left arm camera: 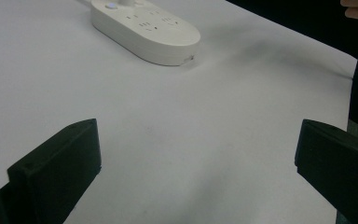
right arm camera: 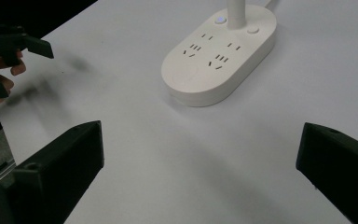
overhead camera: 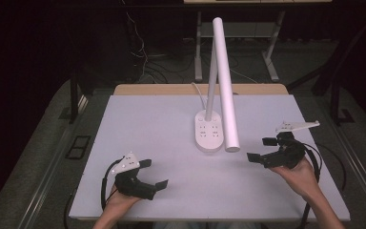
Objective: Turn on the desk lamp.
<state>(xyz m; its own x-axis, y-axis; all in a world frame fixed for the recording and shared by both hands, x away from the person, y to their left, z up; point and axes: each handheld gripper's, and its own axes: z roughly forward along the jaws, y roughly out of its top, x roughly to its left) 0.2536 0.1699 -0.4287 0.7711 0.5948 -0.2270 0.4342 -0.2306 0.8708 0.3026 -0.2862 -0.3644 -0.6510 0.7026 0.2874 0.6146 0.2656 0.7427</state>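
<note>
At the centre of the white rectangular table (overhead camera: pixel 162 143) we find a white oval desk-lamp base with built-in power sockets (overhead camera: pixel 208 134). It lies flat, slightly toward the far half of the surface. We count several socket groups on its top face, and we see two small round buttons flanking the foot of its slim grey upright stem (overhead camera: pixel 211 81) in the right gripper view. A long white tubular lamp head (overhead camera: pixel 226 81) slopes from the top of the stem down toward the near side; in the high view its lower end appears just right of the base. A white cable (overhead camera: pixel 200 94) leaves the base toward the far table edge.

We see the left gripper (overhead camera: pixel 154 173) held in the left hand (overhead camera: pixel 119 200) over the near left part of the table, well apart from the base. Its black jaws are spread wide with nothing between them.

We see the right gripper (overhead camera: pixel 261 149) held in the right hand (overhead camera: pixel 301 177) near the right edge, its tips pointing at the lamp head's lower end. Its jaws are likewise spread wide and empty.
</note>
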